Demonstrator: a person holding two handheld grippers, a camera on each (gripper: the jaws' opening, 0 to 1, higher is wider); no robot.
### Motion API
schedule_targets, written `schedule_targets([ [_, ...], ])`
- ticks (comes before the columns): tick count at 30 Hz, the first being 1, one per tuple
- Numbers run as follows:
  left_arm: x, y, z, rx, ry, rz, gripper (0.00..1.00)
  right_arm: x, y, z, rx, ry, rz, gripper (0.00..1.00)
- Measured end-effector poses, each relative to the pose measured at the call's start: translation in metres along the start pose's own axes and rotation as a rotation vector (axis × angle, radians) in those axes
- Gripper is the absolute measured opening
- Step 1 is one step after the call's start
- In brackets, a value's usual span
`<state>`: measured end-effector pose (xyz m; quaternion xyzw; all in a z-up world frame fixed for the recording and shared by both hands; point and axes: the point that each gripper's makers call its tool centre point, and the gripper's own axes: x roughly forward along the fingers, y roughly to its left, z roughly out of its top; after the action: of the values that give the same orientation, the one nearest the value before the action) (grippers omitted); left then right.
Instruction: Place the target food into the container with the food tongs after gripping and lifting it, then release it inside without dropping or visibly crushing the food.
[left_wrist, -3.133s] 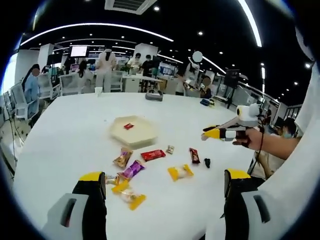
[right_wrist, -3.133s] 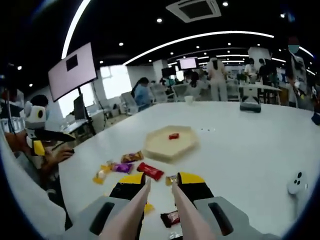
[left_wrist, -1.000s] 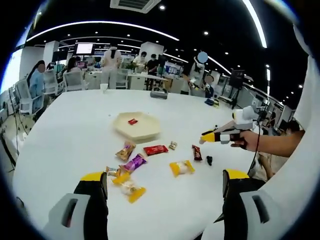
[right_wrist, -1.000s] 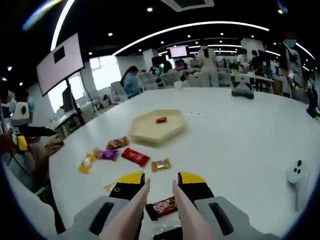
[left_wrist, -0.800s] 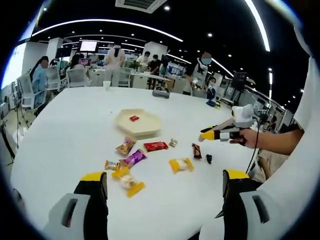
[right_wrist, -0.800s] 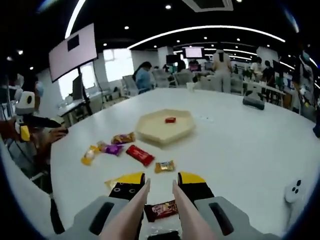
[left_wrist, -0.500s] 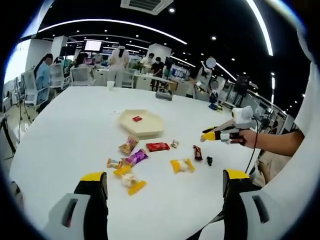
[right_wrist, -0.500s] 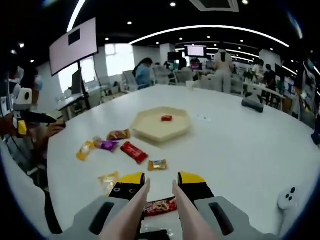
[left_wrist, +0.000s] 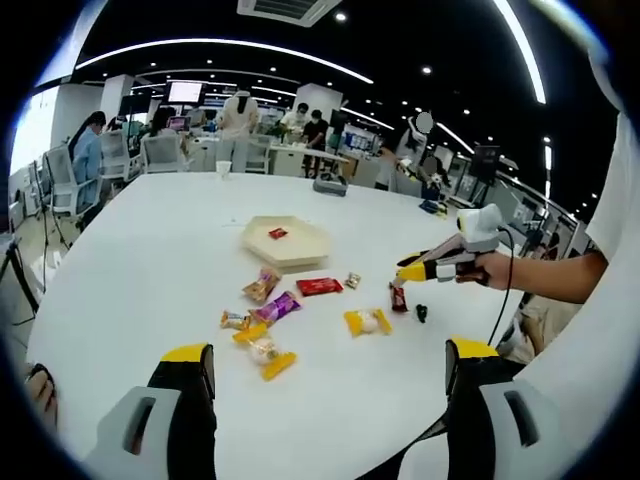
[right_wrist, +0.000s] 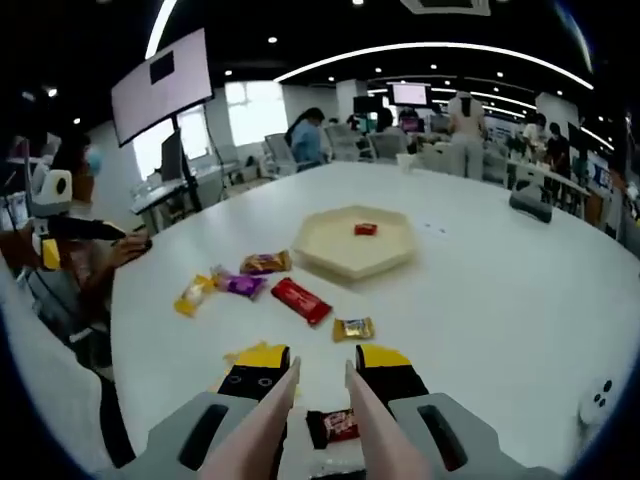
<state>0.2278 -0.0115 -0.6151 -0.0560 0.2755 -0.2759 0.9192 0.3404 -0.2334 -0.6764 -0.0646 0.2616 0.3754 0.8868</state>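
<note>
A cream hexagonal tray (left_wrist: 300, 248) (right_wrist: 330, 262) with one red candy (left_wrist: 277, 233) (right_wrist: 366, 229) in it stands mid-table. Wrapped snacks lie in front of it: a red bar (left_wrist: 318, 286) (right_wrist: 302, 300), a purple one (left_wrist: 280, 306) (right_wrist: 240, 285), yellow ones (left_wrist: 368, 321). My right gripper (right_wrist: 322, 368) (left_wrist: 412, 268) is shut on pale food tongs (right_wrist: 278, 415). A dark red candy (right_wrist: 335, 425) (left_wrist: 398, 296) lies between the tongs' arms; whether they pinch it is unclear. My left gripper (left_wrist: 325, 372) hangs wide open above the table's near edge, holding nothing.
The table (left_wrist: 140, 260) is white and round-edged. A white controller (right_wrist: 598, 395) lies at its right, and a small black object (left_wrist: 422, 313) near the dark red candy. People, chairs and desks fill the room behind. A hand (left_wrist: 492, 268) holds the right gripper.
The right gripper with the tongs has come closer to the dark red candy, which now sits lower between the tongs' arms. The left gripper stays open; its view drifted slightly.
</note>
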Motion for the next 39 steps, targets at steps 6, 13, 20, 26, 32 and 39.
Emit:
schedule_targets([
  [6,-0.007,0.003,0.002,-0.009,-0.008,0.022,0.96,0.012,0.021,0.0,-0.037,0.025,0.082,0.26],
  [13,-0.013,0.004,-0.001,-0.015,-0.008,0.042,0.96,0.024,0.033,-0.006,-0.083,0.059,0.129,0.26],
  [20,-0.013,0.008,0.001,-0.024,-0.02,0.049,0.96,0.026,0.04,-0.006,-0.087,0.068,0.142,0.26],
  [26,-0.009,0.008,0.004,-0.018,-0.019,0.041,0.96,0.028,0.04,-0.007,-0.087,0.073,0.146,0.26],
  [32,-0.009,0.008,0.004,-0.023,-0.022,0.042,0.96,0.029,0.039,-0.006,-0.086,0.07,0.146,0.26],
  [39,-0.012,0.015,0.002,-0.023,-0.02,0.056,0.96,0.034,0.042,-0.006,-0.101,0.075,0.152,0.26],
])
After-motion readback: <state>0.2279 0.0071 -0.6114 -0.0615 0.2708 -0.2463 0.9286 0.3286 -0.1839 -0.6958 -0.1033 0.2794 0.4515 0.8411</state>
